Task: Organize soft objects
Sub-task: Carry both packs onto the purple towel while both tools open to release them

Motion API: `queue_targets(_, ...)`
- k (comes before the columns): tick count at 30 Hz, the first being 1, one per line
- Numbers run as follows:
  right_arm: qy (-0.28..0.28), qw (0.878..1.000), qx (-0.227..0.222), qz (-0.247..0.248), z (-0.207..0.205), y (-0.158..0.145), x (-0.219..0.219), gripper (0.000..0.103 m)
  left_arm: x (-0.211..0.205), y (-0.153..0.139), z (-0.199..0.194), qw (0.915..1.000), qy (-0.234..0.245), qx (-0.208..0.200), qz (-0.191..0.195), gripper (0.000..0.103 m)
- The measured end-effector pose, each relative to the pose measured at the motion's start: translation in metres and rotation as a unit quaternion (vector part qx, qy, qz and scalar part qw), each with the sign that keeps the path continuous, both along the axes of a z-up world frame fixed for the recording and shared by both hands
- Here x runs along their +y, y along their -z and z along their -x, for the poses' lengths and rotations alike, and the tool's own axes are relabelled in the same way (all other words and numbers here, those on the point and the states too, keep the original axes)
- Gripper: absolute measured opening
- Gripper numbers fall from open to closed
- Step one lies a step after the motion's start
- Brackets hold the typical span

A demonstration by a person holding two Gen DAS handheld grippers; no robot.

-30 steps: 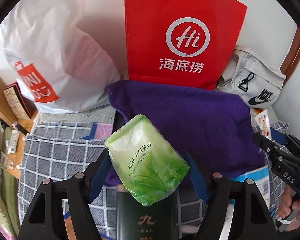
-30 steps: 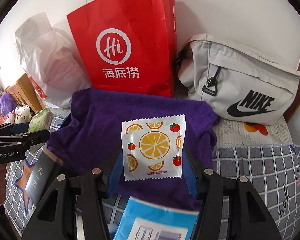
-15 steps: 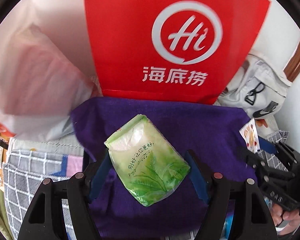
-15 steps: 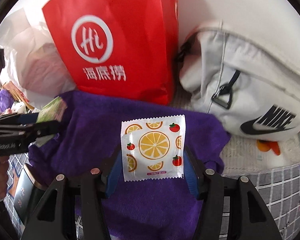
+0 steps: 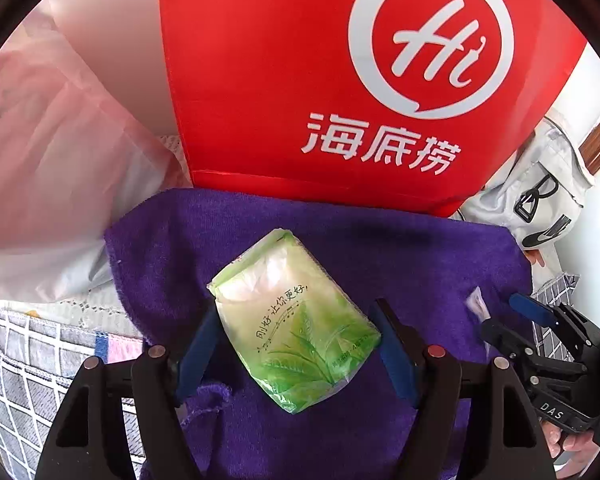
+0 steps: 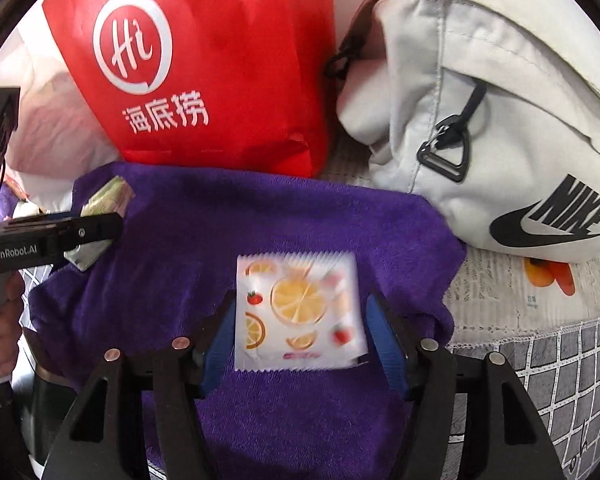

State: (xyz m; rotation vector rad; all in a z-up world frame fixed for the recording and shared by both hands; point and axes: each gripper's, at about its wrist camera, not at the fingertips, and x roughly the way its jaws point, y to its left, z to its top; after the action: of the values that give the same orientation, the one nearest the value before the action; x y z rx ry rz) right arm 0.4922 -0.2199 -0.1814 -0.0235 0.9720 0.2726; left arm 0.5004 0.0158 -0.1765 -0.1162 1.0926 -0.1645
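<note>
Both pairs of tongs have come down and forward since a moment ago, so the red paper bag (image 5: 340,80) now looms much larger behind the purple towel (image 5: 400,248). Left tongs (image 5: 296,344) hold the green tissue pack (image 5: 296,332) tilted between their blue pads, just above the towel. Right tongs (image 6: 300,320) are opening around the fruit-printed wet-wipe packet (image 6: 300,312), which looks blurred and sits between the pads with a small gap on the right side. Beside the red bag leans a white sling bag (image 6: 500,120). A checked bedsheet (image 6: 560,380) lies under everything.
</note>
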Motion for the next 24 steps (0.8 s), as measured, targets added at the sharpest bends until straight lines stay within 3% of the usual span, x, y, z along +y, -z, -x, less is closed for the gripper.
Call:
queue_targets(7,0.005,1.0,0.0,-0.01,-0.005,0.002,-0.001,0.077,0.003,0.011,-0.01,0.9998,-0.006,0.019,0.0,0.077)
queue_targets(12,0.007,1.0,-0.002,-0.011,-0.003,-0.001,-0.008,0.079,0.0,0.008,-0.012,0.9999,-0.009,0.004,-0.008,0.087)
queue_targets(24,-0.002,1.0,-0.018,0.002,0.008,-0.012,-0.007,0.079,0.009,0.001,-0.01,0.9998,-0.02,0.006,0.001,0.087)
